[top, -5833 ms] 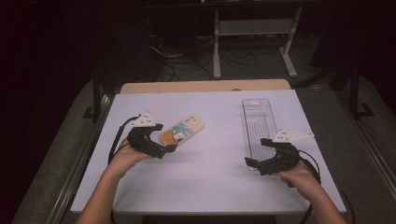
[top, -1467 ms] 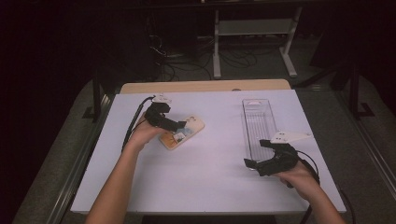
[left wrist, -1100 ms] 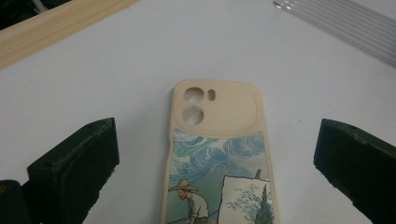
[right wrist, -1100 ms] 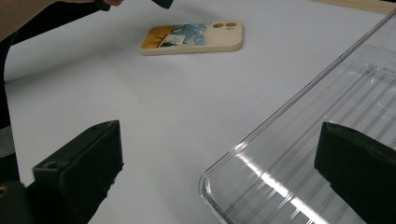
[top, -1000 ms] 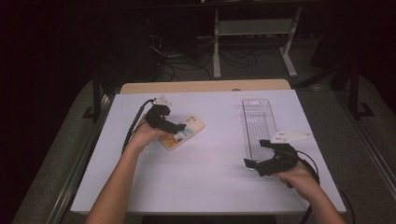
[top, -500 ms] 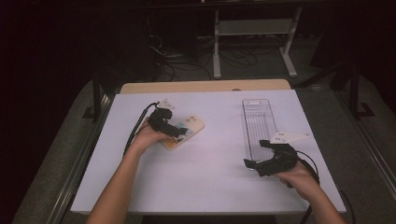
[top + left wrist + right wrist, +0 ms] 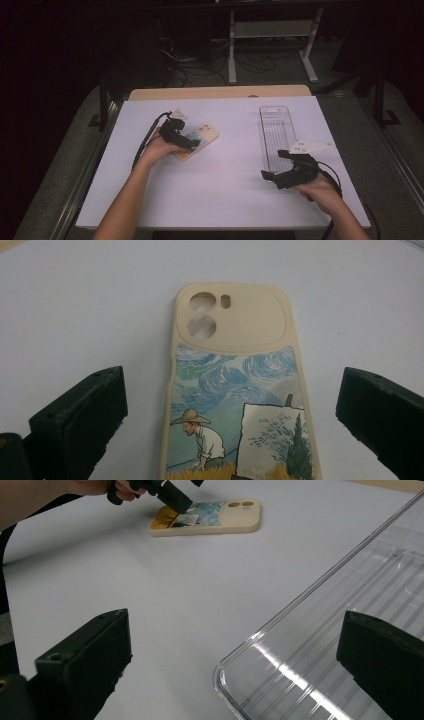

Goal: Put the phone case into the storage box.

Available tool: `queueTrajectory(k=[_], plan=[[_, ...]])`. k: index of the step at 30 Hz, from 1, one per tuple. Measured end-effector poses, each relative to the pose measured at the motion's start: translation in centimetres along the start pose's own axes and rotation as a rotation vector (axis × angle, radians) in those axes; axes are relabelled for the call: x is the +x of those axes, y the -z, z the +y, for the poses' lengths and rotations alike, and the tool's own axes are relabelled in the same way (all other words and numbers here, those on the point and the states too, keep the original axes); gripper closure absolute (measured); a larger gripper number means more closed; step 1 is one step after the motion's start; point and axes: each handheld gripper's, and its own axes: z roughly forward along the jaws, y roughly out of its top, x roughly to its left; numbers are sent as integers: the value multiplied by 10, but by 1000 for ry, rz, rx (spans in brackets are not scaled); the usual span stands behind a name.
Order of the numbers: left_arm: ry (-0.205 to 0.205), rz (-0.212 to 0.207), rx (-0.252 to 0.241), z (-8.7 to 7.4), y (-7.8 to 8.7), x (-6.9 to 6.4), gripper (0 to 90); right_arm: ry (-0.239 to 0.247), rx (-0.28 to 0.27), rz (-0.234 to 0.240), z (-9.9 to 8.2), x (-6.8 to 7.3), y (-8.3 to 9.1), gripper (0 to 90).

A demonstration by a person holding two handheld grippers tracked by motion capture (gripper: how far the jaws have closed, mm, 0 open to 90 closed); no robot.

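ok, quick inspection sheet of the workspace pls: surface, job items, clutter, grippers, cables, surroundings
Surface: white table top, bare around the items.
Job's things: phone case lying flat, painted back up; clear tray at right, empty.
Clutter: nothing seen.
Grippers: left gripper open, fingers astride the case, not touching; right gripper open at the tray's near corner.
Cables: one trails from each gripper.
Surroundings: dark room, white stand, floor cables.

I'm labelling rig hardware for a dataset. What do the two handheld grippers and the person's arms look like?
Both the left gripper and the right gripper are black, with two blocky matte jaws that have small holes in them. Each carries a pale grey three-cornered plate on top and trails a black cable. The forearms are bare, with no sleeves in view.
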Motion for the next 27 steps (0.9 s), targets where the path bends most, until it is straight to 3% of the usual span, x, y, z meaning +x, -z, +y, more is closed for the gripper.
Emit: queueTrajectory(k=[9, 18, 23, 27], plan=[[-22, -4, 24, -2, -8, -4, 0, 2, 1, 0, 0, 0, 0, 6], [-19, -2, 46, -4, -15, -6, 0, 0, 2, 0, 0, 0, 0, 7], [-42, -2, 73, -4, -16, -6, 0, 1, 5, -1, 0, 0, -1, 6], [-33, -9, 81, -5, -19, -7, 0, 0, 5, 0, 0, 1, 0, 7]])
